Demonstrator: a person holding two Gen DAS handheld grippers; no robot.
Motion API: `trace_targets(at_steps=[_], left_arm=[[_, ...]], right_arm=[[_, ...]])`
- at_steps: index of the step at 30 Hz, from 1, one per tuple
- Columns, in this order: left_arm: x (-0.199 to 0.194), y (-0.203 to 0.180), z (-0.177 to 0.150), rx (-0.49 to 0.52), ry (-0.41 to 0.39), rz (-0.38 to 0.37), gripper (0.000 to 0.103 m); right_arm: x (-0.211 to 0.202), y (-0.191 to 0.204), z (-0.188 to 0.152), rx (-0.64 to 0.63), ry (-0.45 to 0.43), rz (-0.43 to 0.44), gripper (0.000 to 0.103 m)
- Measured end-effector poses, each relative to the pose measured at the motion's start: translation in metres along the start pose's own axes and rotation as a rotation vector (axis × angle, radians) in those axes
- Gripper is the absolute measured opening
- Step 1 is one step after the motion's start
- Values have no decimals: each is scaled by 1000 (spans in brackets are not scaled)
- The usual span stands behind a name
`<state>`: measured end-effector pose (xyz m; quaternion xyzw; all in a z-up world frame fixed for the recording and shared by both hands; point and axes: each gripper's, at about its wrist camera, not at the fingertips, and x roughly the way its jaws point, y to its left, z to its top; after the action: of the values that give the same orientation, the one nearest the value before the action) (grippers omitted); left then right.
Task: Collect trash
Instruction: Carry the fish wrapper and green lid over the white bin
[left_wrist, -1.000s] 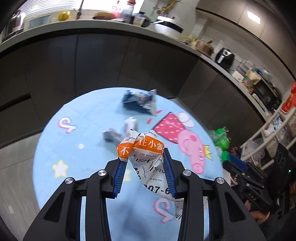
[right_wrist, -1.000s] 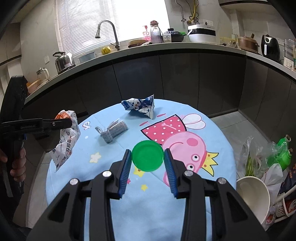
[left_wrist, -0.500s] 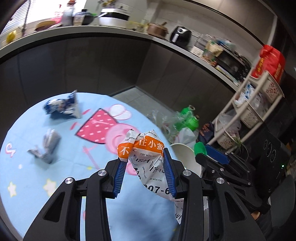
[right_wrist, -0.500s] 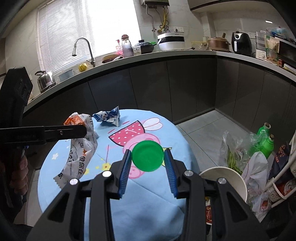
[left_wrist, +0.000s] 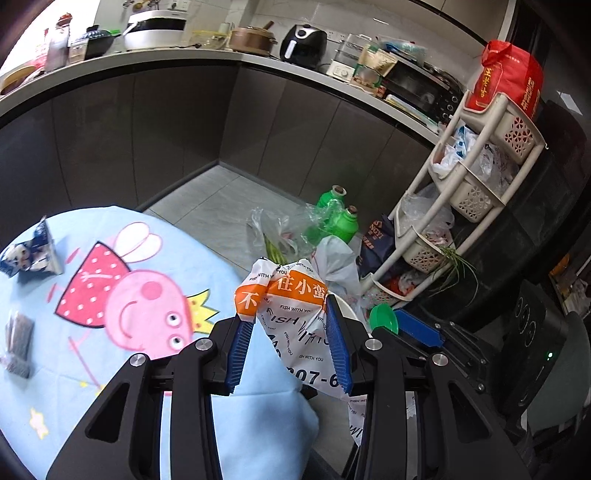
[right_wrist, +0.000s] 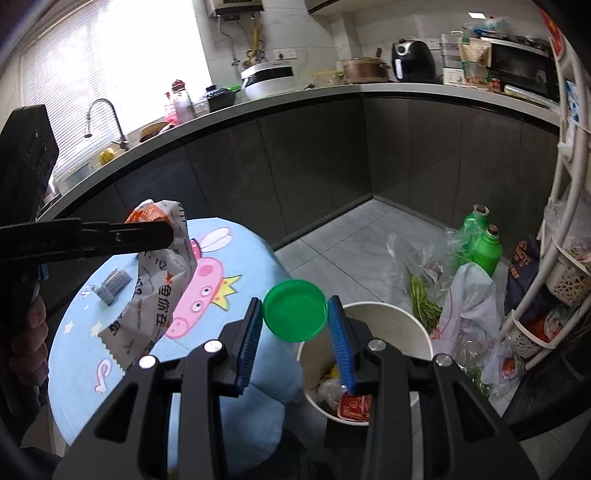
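Trash is getting carried in both hands at this point. Left gripper (left_wrist: 290, 341) is pinching a crumpled white and orange food wrapper (left_wrist: 295, 299), jaws narrowed onto it, with the loose end hanging down below the blue pads. From the right wrist view that wrapper (right_wrist: 159, 269) is dangling over the round tabletop (right_wrist: 255, 243), which is wearing a light blue cartoon pig cloth.

Right gripper (right_wrist: 295, 332) is squeezing a green plastic lid (right_wrist: 295, 310) edge to edge between its pads, jaws closed in on it. It's hovering just above the rim of a white paper bucket (right_wrist: 391, 314) that's sitting on the floor beside the tabletop and already holding some scraps, including a red sachet (right_wrist: 354, 406).

Two pieces are lying on the cloth: a blue and white snack packet (left_wrist: 29, 256) near the far edge and a small grey wrapper (left_wrist: 18, 341), a bit blurry. Green bottles (right_wrist: 480, 240) and plastic bags are sitting on the floor past the bucket, next to a white basket rack (left_wrist: 461, 192).
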<state>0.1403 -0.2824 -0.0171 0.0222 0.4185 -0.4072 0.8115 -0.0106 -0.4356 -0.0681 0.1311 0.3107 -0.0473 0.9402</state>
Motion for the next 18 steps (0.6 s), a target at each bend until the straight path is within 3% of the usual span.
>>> trace_targets(at_steps=[13,18], left_arm=[[93,-37,17,52,117,-36,38],[121,-41,18,58,155,-17,39]], right_arm=[[45,-68,-37,97,121,-116,37],[64,-88,-56,138,177,-131,37]])
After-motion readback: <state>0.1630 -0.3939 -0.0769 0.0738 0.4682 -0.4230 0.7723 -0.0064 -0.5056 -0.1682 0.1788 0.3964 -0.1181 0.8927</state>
